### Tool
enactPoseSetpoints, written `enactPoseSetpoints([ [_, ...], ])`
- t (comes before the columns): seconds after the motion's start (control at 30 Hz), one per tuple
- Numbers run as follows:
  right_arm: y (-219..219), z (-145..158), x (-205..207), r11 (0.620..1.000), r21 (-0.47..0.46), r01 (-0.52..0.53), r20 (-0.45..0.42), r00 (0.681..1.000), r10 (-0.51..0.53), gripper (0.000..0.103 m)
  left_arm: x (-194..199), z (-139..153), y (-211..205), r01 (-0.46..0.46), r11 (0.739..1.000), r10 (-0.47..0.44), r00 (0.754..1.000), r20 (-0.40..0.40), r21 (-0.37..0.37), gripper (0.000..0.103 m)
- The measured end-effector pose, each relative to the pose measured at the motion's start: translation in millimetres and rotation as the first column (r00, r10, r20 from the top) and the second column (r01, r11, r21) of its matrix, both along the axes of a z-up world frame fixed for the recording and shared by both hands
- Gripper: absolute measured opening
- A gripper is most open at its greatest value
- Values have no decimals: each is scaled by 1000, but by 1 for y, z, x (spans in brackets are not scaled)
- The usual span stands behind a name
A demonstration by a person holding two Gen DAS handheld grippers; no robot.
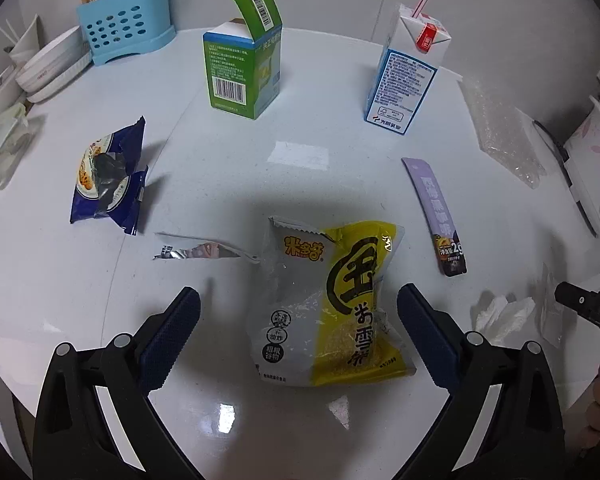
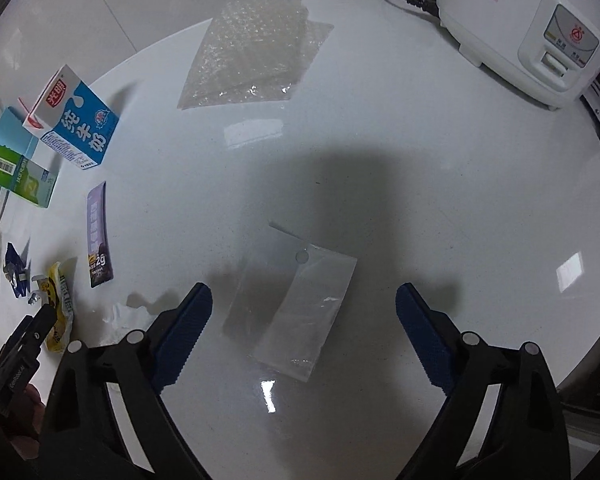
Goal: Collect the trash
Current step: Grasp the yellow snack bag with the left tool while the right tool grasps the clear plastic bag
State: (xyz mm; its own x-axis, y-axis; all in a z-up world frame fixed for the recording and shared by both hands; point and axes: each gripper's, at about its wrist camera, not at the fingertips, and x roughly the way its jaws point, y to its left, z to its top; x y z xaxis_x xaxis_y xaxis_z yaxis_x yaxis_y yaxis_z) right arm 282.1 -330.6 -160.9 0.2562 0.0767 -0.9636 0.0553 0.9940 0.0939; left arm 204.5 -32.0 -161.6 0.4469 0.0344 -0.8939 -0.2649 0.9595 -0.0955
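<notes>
My left gripper (image 1: pixel 298 292) is open and points down at the white counter, with a yellow and clear snack bag (image 1: pixel 328 304) lying between its fingers, untouched by the pads. My right gripper (image 2: pixel 304 288) is open over a flat clear plastic bag (image 2: pixel 296 304), which also lies free between the fingers. More trash lies around: a blue wrapper (image 1: pixel 108 180), a torn silver strip (image 1: pixel 196 250), a purple sachet (image 1: pixel 436 216), an open green box (image 1: pixel 240 68), a milk carton (image 1: pixel 404 68), bubble wrap (image 2: pixel 252 52) and a crumpled tissue (image 1: pixel 500 312).
A blue utensil holder (image 1: pixel 124 36) and stacked white bowls (image 1: pixel 52 68) stand at the back left. A white rice cooker (image 2: pixel 520 28) with its cord sits at the back right. The counter's rounded edge runs close along the right side.
</notes>
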Motion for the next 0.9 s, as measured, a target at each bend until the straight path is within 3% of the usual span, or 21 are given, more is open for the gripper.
enactPoseSetpoints([
  [0.1, 2, -5, 3, 1000, 6, 24, -31, 999, -24, 83, 6, -3, -1, -13, 1000, 13, 1000, -18, 6, 95],
  [0.23, 6, -13, 5, 999, 8, 44, -81, 996, -43, 76, 11, -8, -3, -16, 1000, 16, 999, -47, 2, 82],
  [0.37, 7, -11, 4, 998, -15, 55, -85, 995, -56, 63, 12, -8, -9, -7, 999, 10, 998, -67, 44, 63],
  [0.53, 7, -11, 5, 997, -30, 72, -122, 990, -75, 51, 8, -6, -14, -11, 999, 15, 997, -79, 48, 50],
  [0.73, 8, -11, 5, 997, -42, 62, -128, 989, -67, 33, 6, -4, -15, -10, 999, 13, 997, -78, 45, 47],
  [0.83, 11, -10, 6, 998, -36, 59, -138, 988, -63, 16, 4, -4, -15, -9, 999, 12, 997, -77, 43, 47],
  [0.9, 11, -11, 6, 997, -30, 67, -142, 987, -71, 16, 5, -4, -14, -7, 999, 10, 997, -78, 41, 47],
])
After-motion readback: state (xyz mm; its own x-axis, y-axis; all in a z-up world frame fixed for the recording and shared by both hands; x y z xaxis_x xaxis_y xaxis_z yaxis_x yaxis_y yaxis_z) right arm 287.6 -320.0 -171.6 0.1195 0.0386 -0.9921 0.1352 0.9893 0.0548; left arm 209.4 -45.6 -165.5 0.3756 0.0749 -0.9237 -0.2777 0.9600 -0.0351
